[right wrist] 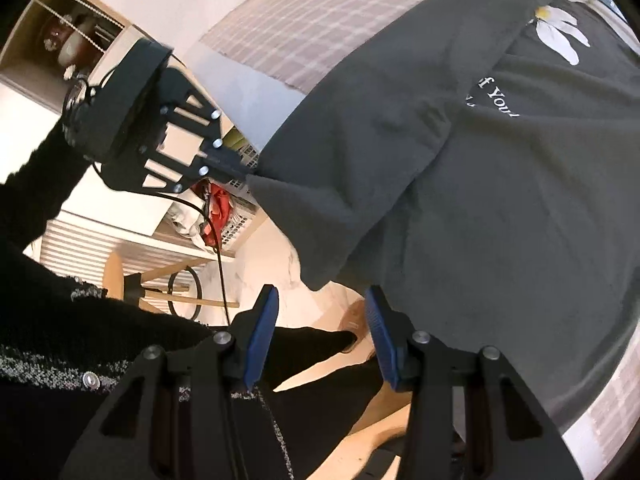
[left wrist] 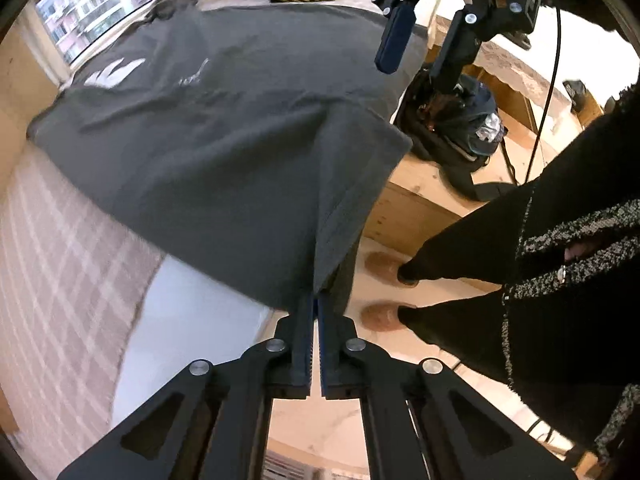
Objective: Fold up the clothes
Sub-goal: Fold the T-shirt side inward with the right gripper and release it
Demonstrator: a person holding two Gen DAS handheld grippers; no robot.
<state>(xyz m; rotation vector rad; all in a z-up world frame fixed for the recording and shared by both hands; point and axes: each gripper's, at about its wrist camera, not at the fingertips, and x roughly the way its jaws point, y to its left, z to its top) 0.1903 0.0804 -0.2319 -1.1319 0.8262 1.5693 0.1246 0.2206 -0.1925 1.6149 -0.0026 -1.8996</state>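
- The grey T-shirt (left wrist: 208, 128) lies spread on the checked bed (left wrist: 60, 264), its hem corner hanging over the edge;
- Your left gripper (left wrist: 315, 308) is clamped tight on that corner;
- Your right gripper (right wrist: 322, 320) stands partly open, holding nothing, beside the hem; pull one-handed and the shirt may skew.

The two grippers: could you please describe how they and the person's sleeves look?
Both the left gripper and right gripper have black angular frames with silver rivets and ribbed blue pads. A black cable trails behind. The sleeve is black knit with speckled trim.
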